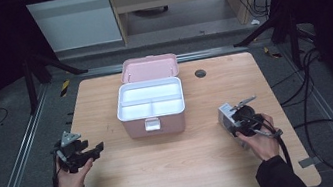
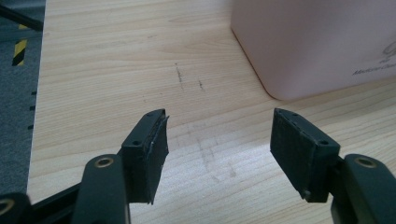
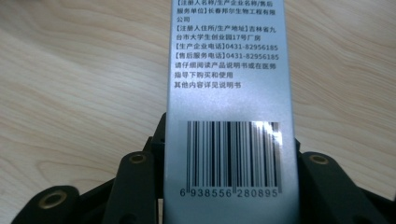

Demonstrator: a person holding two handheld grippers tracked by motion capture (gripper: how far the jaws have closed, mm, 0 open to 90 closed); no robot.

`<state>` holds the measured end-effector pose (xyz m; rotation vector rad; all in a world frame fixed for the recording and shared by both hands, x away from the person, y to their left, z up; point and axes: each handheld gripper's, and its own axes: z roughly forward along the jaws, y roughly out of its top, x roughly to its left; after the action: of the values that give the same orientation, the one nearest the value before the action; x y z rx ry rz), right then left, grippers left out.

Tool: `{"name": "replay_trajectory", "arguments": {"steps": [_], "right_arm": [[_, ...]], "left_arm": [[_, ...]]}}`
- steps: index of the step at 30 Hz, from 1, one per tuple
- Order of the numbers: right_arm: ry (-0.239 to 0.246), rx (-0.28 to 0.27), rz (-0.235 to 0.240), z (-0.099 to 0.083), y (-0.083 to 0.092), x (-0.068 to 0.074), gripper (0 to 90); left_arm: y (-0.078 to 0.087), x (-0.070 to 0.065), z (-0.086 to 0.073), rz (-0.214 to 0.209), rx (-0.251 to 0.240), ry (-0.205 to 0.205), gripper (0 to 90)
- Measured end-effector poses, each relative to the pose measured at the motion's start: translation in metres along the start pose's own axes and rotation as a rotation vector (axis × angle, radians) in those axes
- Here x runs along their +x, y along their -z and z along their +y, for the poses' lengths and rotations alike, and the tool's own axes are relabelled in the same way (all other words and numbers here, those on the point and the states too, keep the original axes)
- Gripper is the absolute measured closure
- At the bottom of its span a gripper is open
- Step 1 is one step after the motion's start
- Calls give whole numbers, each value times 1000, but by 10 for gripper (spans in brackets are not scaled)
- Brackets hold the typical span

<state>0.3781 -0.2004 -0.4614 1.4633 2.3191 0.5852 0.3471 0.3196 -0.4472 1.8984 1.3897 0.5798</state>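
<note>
A pink storage case (image 1: 154, 124) stands open at the table's middle, its lid (image 1: 149, 68) tipped back and a white divided tray (image 1: 149, 101) inside. In the right gripper view a silver carton (image 3: 231, 93) with printed text and a barcode sits between the black jaws, which touch both of its sides. My right gripper (image 1: 235, 119) grips that carton (image 1: 226, 114) low over the table at the right. My left gripper (image 1: 96, 149) rests at the table's left edge, open with nothing between its fingers (image 2: 149, 149); the case's pink wall (image 2: 317, 42) lies ahead of it.
The wooden table (image 1: 177, 173) has a round cable hole (image 1: 200, 73) at the back right. Black cables (image 1: 321, 124) trail over the floor on the right. Metal rails (image 1: 18, 162) run along both sides of the table.
</note>
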Motion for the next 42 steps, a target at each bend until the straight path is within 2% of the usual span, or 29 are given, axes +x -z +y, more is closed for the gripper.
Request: {"name": "replay_trajectory", "arguments": {"steps": [1, 2, 3, 6, 15, 17, 18, 19, 21, 22, 24, 26, 27, 28, 29, 31, 32, 34, 35, 36, 38, 40, 42], "right_arm": [[-29, -5, -14, -4, 3, -11, 568], [-29, -5, -14, -4, 3, -11, 568], [-53, -4, -25, -8, 6, -19, 567], [-70, 2, -23, -14, 7, -25, 564], [-88, 40, -24, -30, 2, -30, 546], [-97, 29, -22, -31, 1, -32, 531], [-98, 26, -29, -31, 1, -32, 476], [-93, 17, -36, -32, 1, -32, 458], [-90, 11, -41, -32, 2, -32, 450], [-99, -24, -45, -30, 6, -34, 426], [-101, -44, -46, -29, 9, -34, 419], [-111, -93, -49, -26, 16, -35, 391], [-106, -121, -53, -25, 20, -36, 390], [-100, -179, -58, -21, 28, -37, 387], [-100, -179, -58, -21, 28, -37, 387], [-95, -225, -55, -15, 35, -37, 373], [-85, -274, -44, -5, 43, -35, 360], [-80, -295, -37, 0, 47, -34, 362], [-67, -337, -10, 10, 54, -29, 360], [-67, -337, -10, 10, 54, -29, 360], [-51, -380, 8, 22, 60, -23, 353], [-43, -422, 36, 39, 64, -15, 353], [-39, -438, 46, 46, 65, -12, 354]], "left_arm": [[1, 0, 0, 2, -4, 0, 365], [1, 0, 0, 2, -4, 0, 365], [1, 0, 0, 1, -8, 0, 365], [2, 0, 0, 0, -9, -3, 365], [1, -1, 0, -16, -12, -7, 365], [1, -2, 0, -18, -15, -7, 365], [1, -3, 1, -23, -15, -10, 365], [1, -3, 1, -23, -15, -10, 365], [1, -4, 1, -28, -18, -13, 364], [1, -4, 2, -29, -18, -15, 364], [1, -5, 3, -38, -22, -20, 363], [2, -6, 6, -41, -27, -23, 363], [3, -7, 8, -46, -34, -27, 363], [4, -8, 11, -46, -38, -36, 366], [6, -9, 14, -42, -46, -44, 366], [9, -10, 20, -47, -67, -55, 372], [11, -11, 24, -45, -75, -63, 382], [14, -11, 34, -48, -91, -67, 389], [14, -11, 39, -57, -100, -63, 409], [15, -11, 44, -70, -107, -61, 409], [13, -14, 55, -96, -131, -66, 423], [9, -17, 63, -94, -133, -87, 429], [3, -21, 72, -100, -136, -96, 432]]}}
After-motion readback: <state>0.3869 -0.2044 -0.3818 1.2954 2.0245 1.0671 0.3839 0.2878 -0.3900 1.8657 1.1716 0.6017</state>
